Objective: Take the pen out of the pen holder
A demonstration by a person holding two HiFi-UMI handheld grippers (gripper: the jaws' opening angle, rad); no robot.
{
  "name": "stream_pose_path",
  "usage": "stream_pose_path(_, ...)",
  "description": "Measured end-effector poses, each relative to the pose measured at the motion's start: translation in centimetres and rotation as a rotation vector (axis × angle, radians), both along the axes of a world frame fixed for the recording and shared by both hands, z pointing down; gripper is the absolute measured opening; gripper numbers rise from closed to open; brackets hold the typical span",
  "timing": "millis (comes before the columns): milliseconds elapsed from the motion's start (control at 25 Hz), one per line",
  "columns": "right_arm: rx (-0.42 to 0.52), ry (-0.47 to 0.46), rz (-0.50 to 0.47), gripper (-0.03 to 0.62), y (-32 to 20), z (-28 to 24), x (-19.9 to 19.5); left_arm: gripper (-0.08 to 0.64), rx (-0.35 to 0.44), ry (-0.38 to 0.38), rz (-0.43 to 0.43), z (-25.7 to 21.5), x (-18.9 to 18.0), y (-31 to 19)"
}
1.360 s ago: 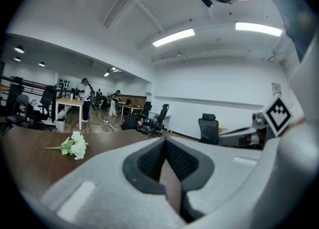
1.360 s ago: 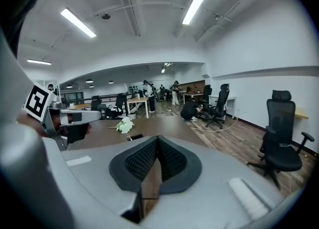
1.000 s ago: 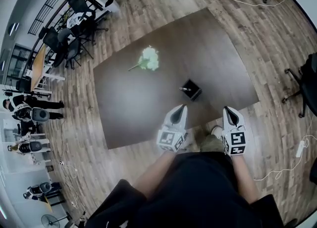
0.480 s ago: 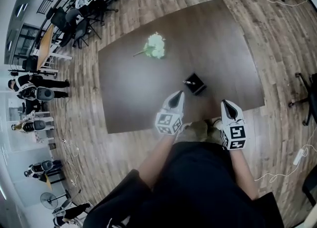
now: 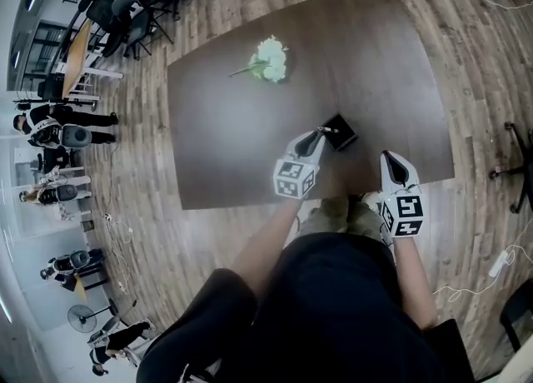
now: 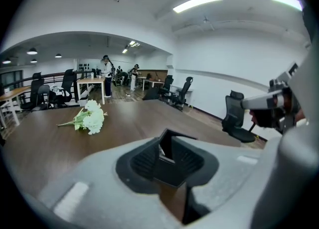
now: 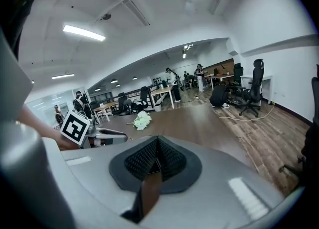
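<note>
Since the earlier frame the left gripper (image 5: 316, 137) has been carried up the picture from the near edge of the table (image 5: 225, 140) to the pen holder (image 5: 341, 133), just right of centre in the head view. Its fingers, closed then, are now opening. In the left gripper view the black pen holder is framed in the gap ahead of the fingers, and nothing is gripped yet. The pen (image 5: 324, 129) is seen leaning out of the pen holder toward the left. The right gripper (image 5: 393, 166), at lower right, is held apart, its fingers closed on nothing. Two risks are judged: the rim may be pinched instead of the thin pen, or the unbraced pen holder may be nudged, tipped or lifted with the pen.
</note>
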State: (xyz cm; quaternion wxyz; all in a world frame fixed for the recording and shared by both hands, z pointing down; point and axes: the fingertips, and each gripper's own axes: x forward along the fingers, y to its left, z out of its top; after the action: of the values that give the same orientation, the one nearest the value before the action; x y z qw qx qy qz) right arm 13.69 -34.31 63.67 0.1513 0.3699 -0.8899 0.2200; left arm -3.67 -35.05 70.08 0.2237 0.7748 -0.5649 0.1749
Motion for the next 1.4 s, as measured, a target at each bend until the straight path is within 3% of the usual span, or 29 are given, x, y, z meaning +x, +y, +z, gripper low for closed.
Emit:
stream_pose_path(280, -0.029, 0.023, -0.002, 0.002, 0.6, 1.6, -0.8, 0.126, -0.030, -0.047, 0.015, 2.4, -0.5, -2.4)
stream_pose_path(560, -0.053, 0.040, 0.006, 0.002, 1.2, 2.5, -0.8, 0.119, -0.058, -0.065, 0.036, 3.4, -0.4, -3.5)
stream_pose_path(920, -0.038, 0.062, 0.018, 0.002, 0.5, 2.7, 0.0, 0.081, -0.057, -0.161, 0.026, 3.7, -0.4, -3.2)
stream_pose_path(1160, -0.050, 0.069, 0.025, 0.000, 1.0, 3.2, 0.4, 0.071, -0.051, -0.149, 0.069, 3.5, 1.0, -2.3)
stream_pose_path(1400, -0.055, 0.079, 0.043, 0.002, 1.5, 3.7, 1.1, 0.071, -0.038, -0.115, 0.035, 3.8, 0.5, -2.7)
